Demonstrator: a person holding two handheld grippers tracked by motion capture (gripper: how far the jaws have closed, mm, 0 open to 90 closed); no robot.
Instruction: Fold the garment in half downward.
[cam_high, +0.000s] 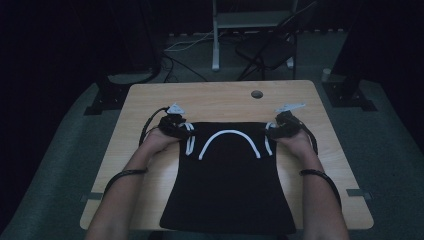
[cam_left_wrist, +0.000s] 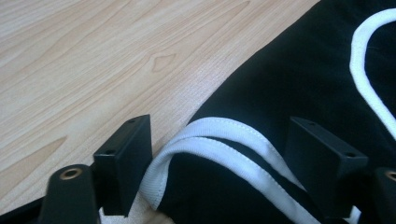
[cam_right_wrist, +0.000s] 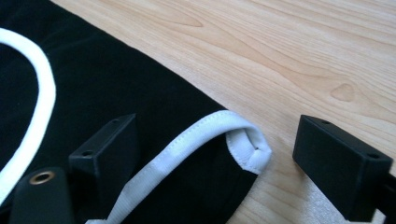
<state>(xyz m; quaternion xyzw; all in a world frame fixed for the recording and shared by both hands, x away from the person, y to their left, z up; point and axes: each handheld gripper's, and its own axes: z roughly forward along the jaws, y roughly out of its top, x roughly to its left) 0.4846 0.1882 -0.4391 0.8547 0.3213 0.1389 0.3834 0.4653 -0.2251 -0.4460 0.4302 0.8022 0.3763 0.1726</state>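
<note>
The high view shows a black garment (cam_high: 227, 185) flat on the table (cam_high: 220, 100). The gripper views show left claw (cam_left_wrist: 219, 154) and right claw (cam_right_wrist: 215, 158) released, each straddling white trim (cam_left_wrist: 210, 135).

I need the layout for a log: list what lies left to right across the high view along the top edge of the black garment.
Left tool → left armhole's white trim → white neckline trim → right armhole's white trim → right tool, all over the wooden table.
</note>
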